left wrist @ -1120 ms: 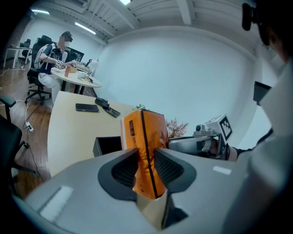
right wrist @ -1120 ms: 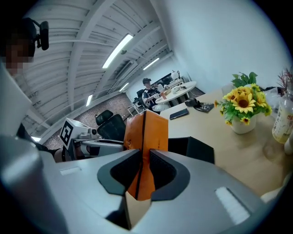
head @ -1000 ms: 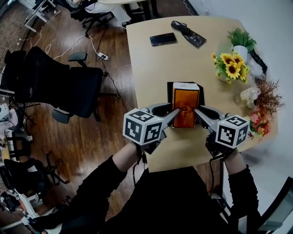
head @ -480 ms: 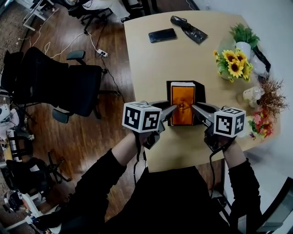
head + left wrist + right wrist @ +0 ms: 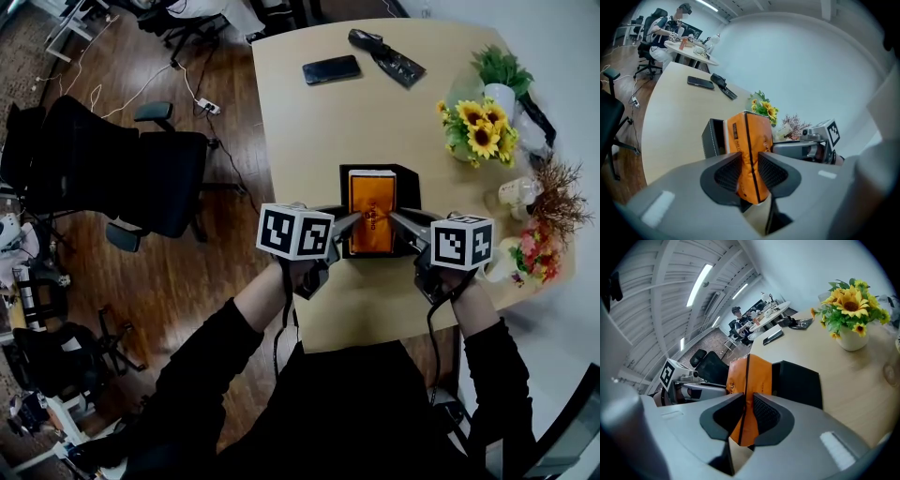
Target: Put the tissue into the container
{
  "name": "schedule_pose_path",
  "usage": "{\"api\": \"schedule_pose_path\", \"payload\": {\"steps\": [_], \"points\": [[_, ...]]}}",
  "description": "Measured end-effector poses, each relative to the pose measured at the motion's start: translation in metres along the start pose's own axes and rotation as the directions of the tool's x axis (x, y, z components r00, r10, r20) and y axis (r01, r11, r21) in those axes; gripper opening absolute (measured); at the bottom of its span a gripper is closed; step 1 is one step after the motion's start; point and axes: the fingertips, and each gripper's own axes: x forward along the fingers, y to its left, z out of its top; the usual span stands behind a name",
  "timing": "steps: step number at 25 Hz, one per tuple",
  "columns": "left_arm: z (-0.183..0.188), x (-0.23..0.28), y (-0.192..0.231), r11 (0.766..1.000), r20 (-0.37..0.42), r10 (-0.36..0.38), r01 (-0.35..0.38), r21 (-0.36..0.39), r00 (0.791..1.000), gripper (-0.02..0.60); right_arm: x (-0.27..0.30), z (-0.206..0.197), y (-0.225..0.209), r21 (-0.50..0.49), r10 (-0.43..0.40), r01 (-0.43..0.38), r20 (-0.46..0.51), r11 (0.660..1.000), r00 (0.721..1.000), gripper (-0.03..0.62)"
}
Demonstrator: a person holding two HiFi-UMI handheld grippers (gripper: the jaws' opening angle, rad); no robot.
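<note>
An orange tissue pack (image 5: 371, 214) hangs over a black open box, the container (image 5: 405, 178), in the middle of the wooden table. My left gripper (image 5: 353, 223) is shut on the pack's near left edge, and my right gripper (image 5: 393, 220) is shut on its near right edge. In the left gripper view the orange pack (image 5: 751, 150) is pinched between the dark pads (image 5: 725, 172), with the container (image 5: 713, 138) just behind it. The right gripper view shows the pack (image 5: 749, 380) squeezed thin between the pads (image 5: 765, 414), partly inside the container (image 5: 798, 381).
A vase of sunflowers (image 5: 477, 133), a green plant (image 5: 498, 79) and dried flowers (image 5: 542, 216) stand along the table's right edge. A phone (image 5: 331, 69) and a black object (image 5: 384, 54) lie at the far end. Black office chairs (image 5: 112, 169) stand left of the table.
Both grippers have come down with the tissue pack, which now sits lower over the black container. The two marker cubes have drawn closer to the table's near edge.
</note>
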Motion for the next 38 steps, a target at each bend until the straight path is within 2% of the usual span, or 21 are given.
{"api": "schedule_pose_path", "payload": {"steps": [10,21,26,33,38], "points": [[-0.006,0.01,0.007,0.999,-0.04,0.037,-0.037,-0.001,0.998,0.092,0.008,-0.009,-0.011,0.045,0.015,-0.013,-0.037,0.999,0.999,0.064],[-0.02,0.018,0.018,0.997,-0.079,0.073,-0.074,-0.017,0.994,0.094,0.018,-0.019,-0.019,0.022,-0.019,0.021,-0.083,1.0,0.996,0.061],[-0.022,0.019,0.021,0.994,-0.069,0.112,-0.112,0.009,0.991,0.094,0.022,-0.024,-0.024,0.028,-0.028,0.031,-0.088,0.999,0.996,0.057],[-0.026,0.011,0.029,0.979,-0.068,0.192,-0.187,0.082,0.979,0.091,0.027,-0.021,-0.025,0.003,-0.057,0.058,-0.091,0.998,0.994,0.048],[-0.032,0.006,0.037,0.98,-0.059,0.196,-0.194,0.049,0.979,0.089,0.03,-0.022,-0.024,-0.011,-0.071,0.07,-0.106,0.997,0.992,0.051]]}}
